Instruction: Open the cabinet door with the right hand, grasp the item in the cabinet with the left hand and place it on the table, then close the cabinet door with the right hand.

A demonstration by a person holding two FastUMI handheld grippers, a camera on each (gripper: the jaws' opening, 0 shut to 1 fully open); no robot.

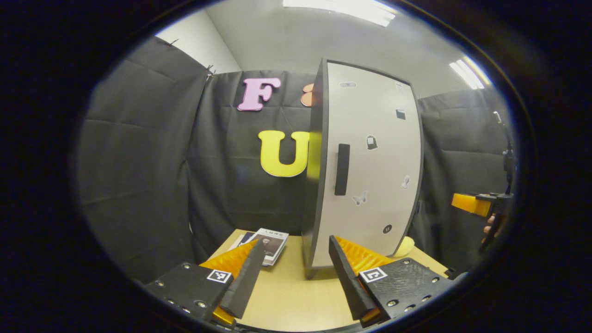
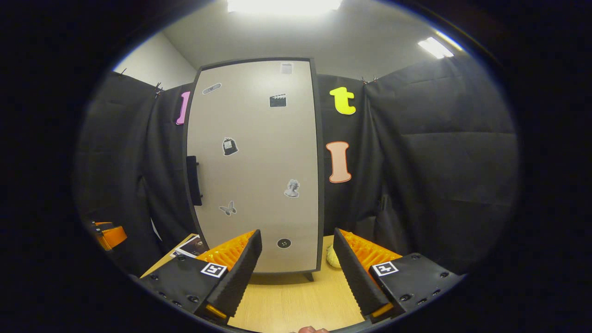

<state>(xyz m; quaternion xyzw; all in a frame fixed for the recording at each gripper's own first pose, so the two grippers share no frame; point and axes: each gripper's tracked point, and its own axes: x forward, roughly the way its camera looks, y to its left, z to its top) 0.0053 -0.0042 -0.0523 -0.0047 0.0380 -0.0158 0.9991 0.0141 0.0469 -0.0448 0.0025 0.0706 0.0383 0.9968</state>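
A tall cabinet stands on the wooden table point(image 1: 286, 296), its pale door point(image 1: 370, 157) point(image 2: 259, 162) closed and dotted with small stickers. A black vertical handle point(image 1: 342, 169) point(image 2: 194, 180) sits near the door's left edge. What is inside is hidden. My left gripper point(image 1: 294, 245) is open and holds nothing, a short way from the cabinet's lower left corner. My right gripper point(image 2: 297, 236) is open too, facing the bottom of the door. In the left gripper view, the right gripper point(image 1: 476, 203) shows far right with a hand on it. In the right gripper view, the left gripper point(image 2: 108, 233) shows far left.
A few magazines point(image 1: 270, 243) point(image 2: 189, 247) lie on the table left of the cabinet. A pale yellow thing point(image 1: 404, 245) point(image 2: 332, 256) peeks out behind the cabinet's right foot. Black cloth walls close in the booth.
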